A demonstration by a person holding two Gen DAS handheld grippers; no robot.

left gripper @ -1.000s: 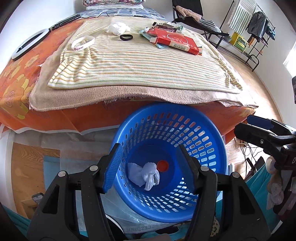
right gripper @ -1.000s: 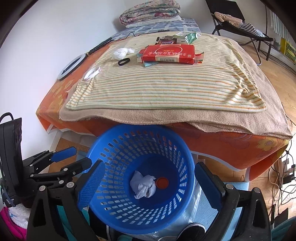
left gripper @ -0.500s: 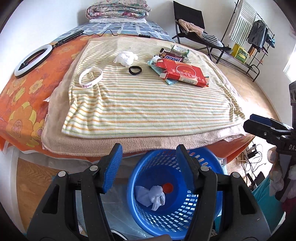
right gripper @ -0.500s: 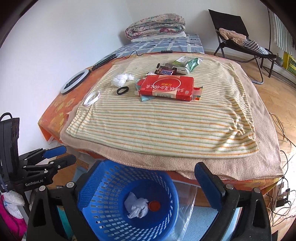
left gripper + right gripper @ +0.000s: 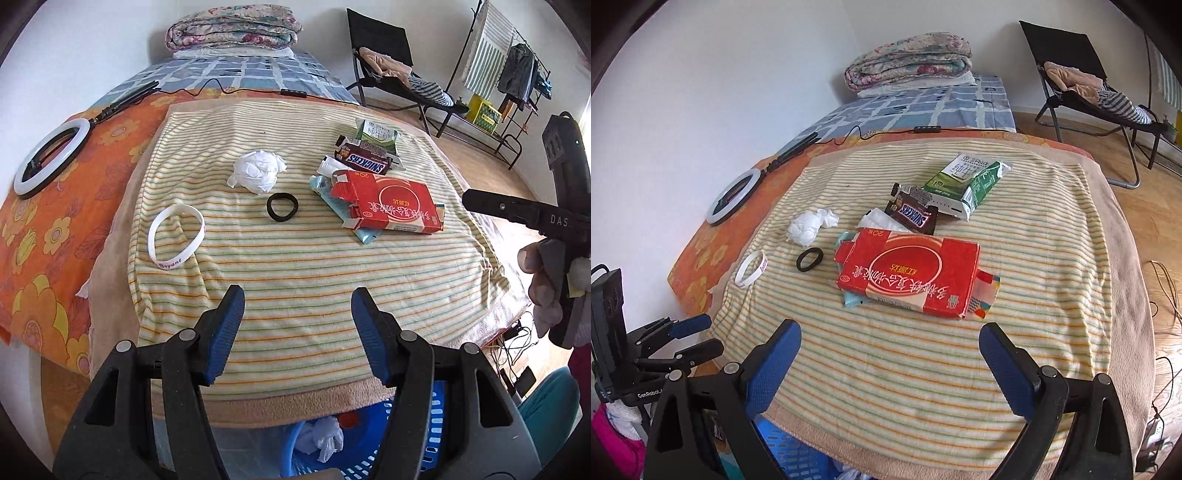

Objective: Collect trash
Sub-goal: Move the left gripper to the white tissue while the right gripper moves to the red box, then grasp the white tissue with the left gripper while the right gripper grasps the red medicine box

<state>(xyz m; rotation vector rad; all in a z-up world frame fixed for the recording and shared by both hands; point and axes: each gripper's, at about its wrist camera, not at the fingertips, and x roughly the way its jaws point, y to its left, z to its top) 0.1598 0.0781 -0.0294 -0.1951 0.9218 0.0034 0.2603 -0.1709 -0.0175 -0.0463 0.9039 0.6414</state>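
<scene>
On the striped towel (image 5: 295,266) lie a crumpled white tissue (image 5: 258,171), a red carton (image 5: 391,206), a Snickers wrapper (image 5: 365,159) and a green-white milk carton (image 5: 376,134). In the right wrist view they show as the tissue (image 5: 810,227), red carton (image 5: 912,273), Snickers wrapper (image 5: 914,216) and milk carton (image 5: 971,182). My left gripper (image 5: 297,328) is open and empty above the towel's near edge. My right gripper (image 5: 888,365) is open and empty too. The blue basket (image 5: 424,450) below the bed edge holds a crumpled tissue (image 5: 321,437) and a red cap (image 5: 349,419).
A black hair band (image 5: 282,206) and a white wristband (image 5: 175,236) lie on the towel. A ring light (image 5: 48,158) lies at the left on the orange sheet. Folded quilts (image 5: 232,27) sit at the bed's far end. A black chair (image 5: 391,70) stands on the right.
Both grippers have risen from over the blue basket to above the bed's near edge. The basket has dropped to the bottom of both views. Both stay open.
</scene>
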